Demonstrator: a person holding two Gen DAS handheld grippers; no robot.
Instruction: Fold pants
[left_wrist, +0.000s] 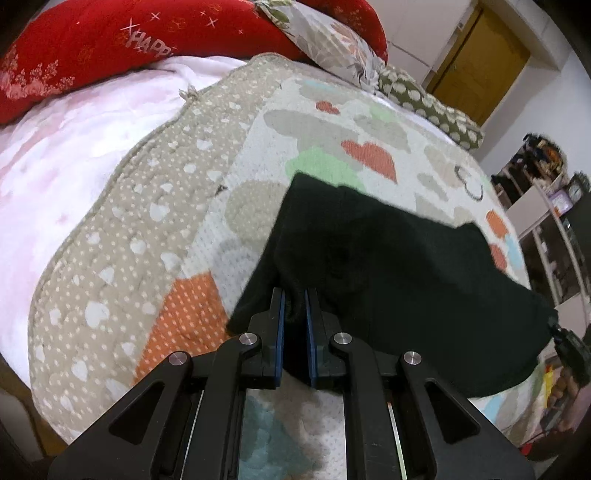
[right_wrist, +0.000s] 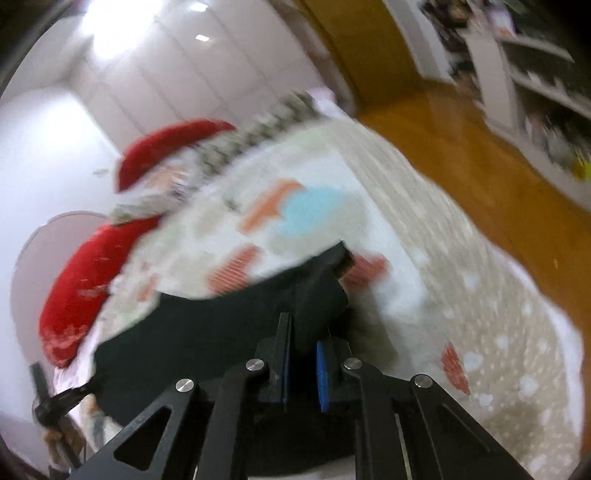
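Black pants (left_wrist: 388, 258) hang stretched between my two grippers above a quilted bed cover (left_wrist: 147, 240). My left gripper (left_wrist: 294, 299) is shut on a bunched edge of the pants at their near left. In the right wrist view, which is blurred by motion, my right gripper (right_wrist: 306, 332) is shut on the other edge of the pants (right_wrist: 221, 332). The right gripper shows in the left wrist view (left_wrist: 567, 341) at the pants' far right corner, and the left gripper shows at the left edge of the right wrist view (right_wrist: 55, 402).
Red pillows (left_wrist: 92, 48) and a floral pillow (left_wrist: 325, 40) lie at the head of the bed. A pink sheet (left_wrist: 55, 166) lies left of the quilt. A wooden door (left_wrist: 476, 62) and shelves (left_wrist: 546, 206) stand beyond the bed. Wooden floor (right_wrist: 461, 147) lies beside it.
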